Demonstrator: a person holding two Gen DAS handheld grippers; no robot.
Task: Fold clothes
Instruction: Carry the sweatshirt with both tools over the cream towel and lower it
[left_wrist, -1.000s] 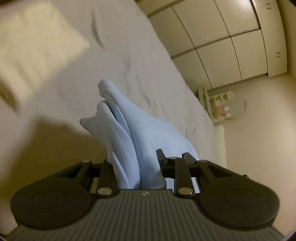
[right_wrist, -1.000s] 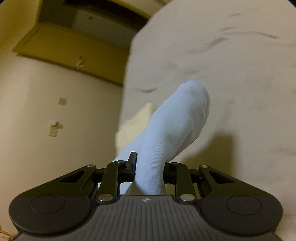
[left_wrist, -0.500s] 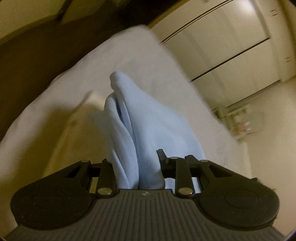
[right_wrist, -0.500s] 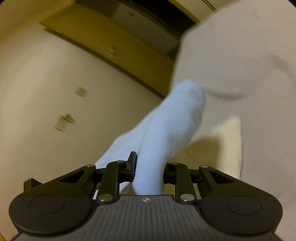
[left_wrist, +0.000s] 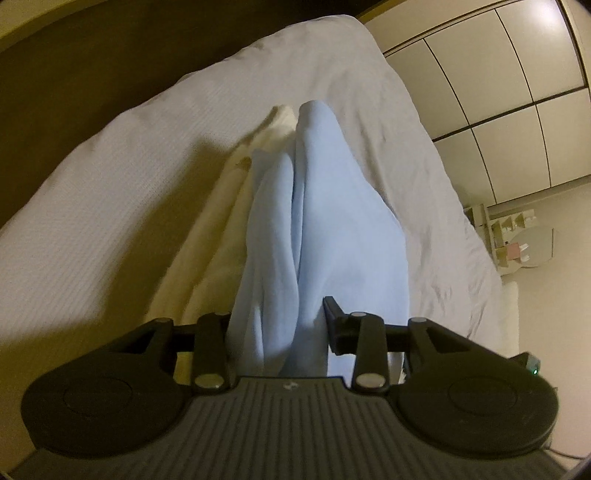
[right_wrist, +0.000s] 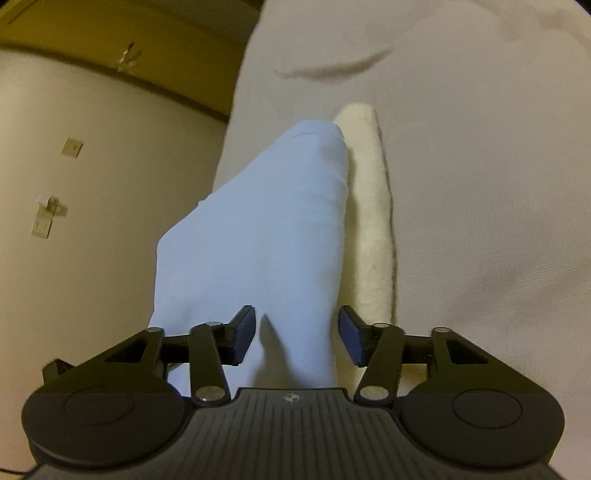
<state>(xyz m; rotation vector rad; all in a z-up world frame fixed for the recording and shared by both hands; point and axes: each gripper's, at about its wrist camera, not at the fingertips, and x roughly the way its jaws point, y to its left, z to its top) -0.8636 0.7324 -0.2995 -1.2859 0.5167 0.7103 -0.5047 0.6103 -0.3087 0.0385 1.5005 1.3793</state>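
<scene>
Two grippers share one light-blue garment (left_wrist: 332, 229) above the bed (left_wrist: 147, 155): left gripper (left_wrist: 277, 325) clenched on it, right gripper (right_wrist: 295, 332) spread, cloth loose between. Risk: it slumps onto the cream towel (right_wrist: 373, 206) alongside, spoiling the fold.

A pale blue garment (left_wrist: 325, 229), bunched into long soft folds, runs forward from between the fingers of our left gripper (left_wrist: 277, 325) and drapes toward the bed. Seen from our right gripper (right_wrist: 295, 332), the same blue cloth (right_wrist: 266, 229) passes between its parted pads, with a folded cream garment (right_wrist: 373, 206) lying just beside it on the right.
</scene>
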